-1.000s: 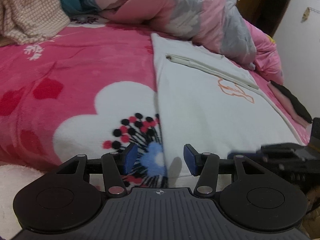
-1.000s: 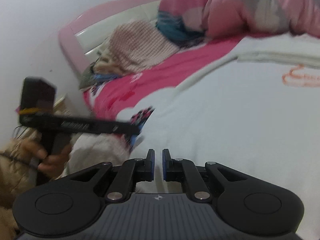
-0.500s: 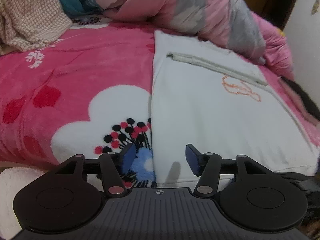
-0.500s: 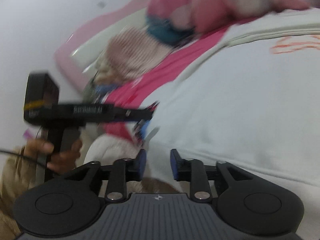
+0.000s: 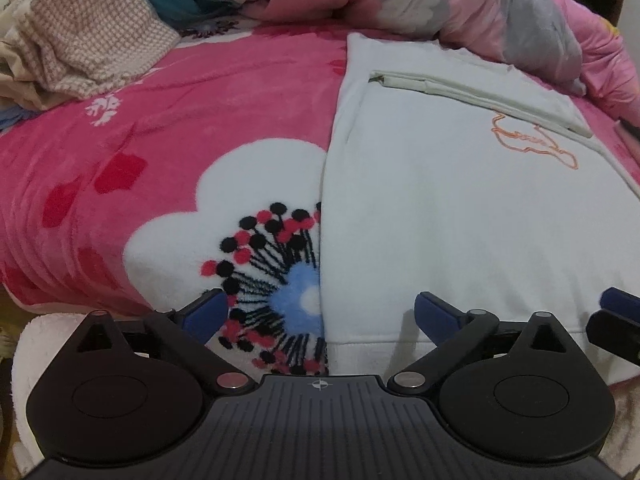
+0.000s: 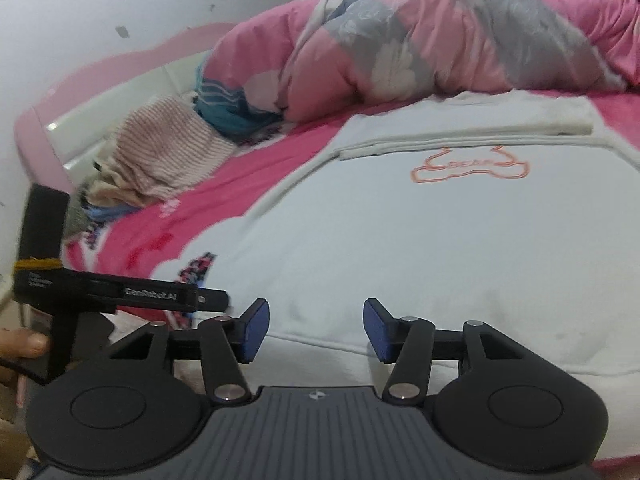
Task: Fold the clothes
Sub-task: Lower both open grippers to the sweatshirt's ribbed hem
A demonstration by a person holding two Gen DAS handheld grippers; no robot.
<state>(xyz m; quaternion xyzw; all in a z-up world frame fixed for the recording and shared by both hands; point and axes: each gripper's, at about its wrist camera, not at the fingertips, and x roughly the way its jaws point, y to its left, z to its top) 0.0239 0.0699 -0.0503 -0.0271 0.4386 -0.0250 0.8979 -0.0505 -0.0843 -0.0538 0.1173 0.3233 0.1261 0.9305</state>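
Hovering at the near hem of the white sweatshirt (image 5: 460, 208) on the pink blanket (image 5: 168, 128), both grippers, left (image 5: 320, 312) and right (image 6: 316, 330), have just opened, gripping nothing; pinching blanket with the hem would probably drag the fold crooked.

A bed (image 5: 168, 168) covered by a pink floral blanket is backed by a pink-edged headboard (image 6: 100, 92) and a marked white wall (image 6: 100, 8), with a rumpled quilt (image 6: 420, 40) heaped behind.
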